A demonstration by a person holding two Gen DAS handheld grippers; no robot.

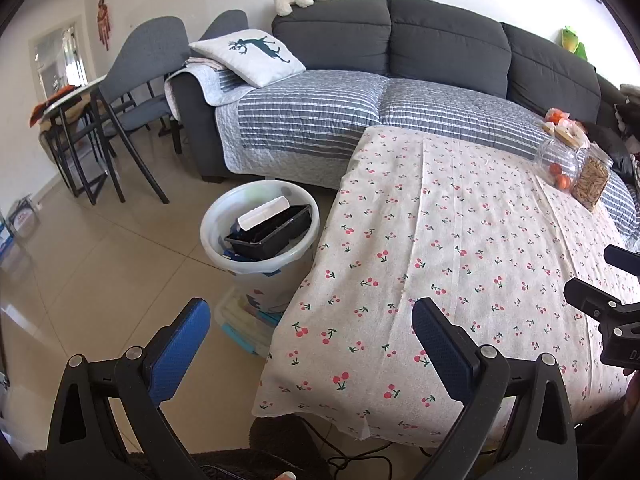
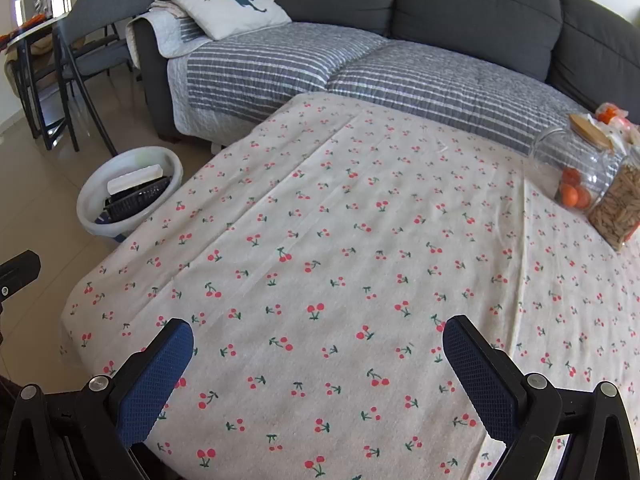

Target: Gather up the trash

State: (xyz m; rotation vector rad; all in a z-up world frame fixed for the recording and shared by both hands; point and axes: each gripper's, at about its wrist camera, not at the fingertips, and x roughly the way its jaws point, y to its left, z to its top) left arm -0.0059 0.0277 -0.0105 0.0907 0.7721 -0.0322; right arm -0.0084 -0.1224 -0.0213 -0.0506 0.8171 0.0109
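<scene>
Nearest in view, the left tool (image 1: pixel 310 322) has its blue-padded fingers spread wide with nothing between them; it hovers over the near left corner of the table, one finger above the floor, the other above the cloth. The right tool (image 2: pixel 318 342) is likewise spread wide and holds nothing, poised over the near edge of the table.

The table (image 2: pixel 340 240) is covered by a cream cloth printed with red cherries, creased in long fold lines. Most of the cloth is bare. At its far right corner stand a clear glass jar (image 2: pixel 572 172) with orange fruit in it and, touching it on the right, a clear container of pale brown sticks (image 2: pixel 618 208).

On the beige tiled floor (image 1: pixel 100 264), just left of the table, sits a white bin (image 1: pixel 260 236). The trash is in it: a black plastic tray (image 1: pixel 272 232) tilted across the opening, with a white flat piece (image 1: pixel 264 213) lying on the tray's upper edge. A clear storage box (image 1: pixel 244 320) lies on the floor beside the bin's base, partly under the cloth edge.

Farther back, a dark grey sofa (image 1: pixel 440 36) runs along the wall, its seat under a grey-and-white striped quilt (image 1: pixel 320 112). A white cushion with a deer print (image 1: pixel 250 56) leans at the sofa's left end. Far left stand grey chairs (image 1: pixel 136 64) at a dining table (image 1: pixel 68 96).
</scene>
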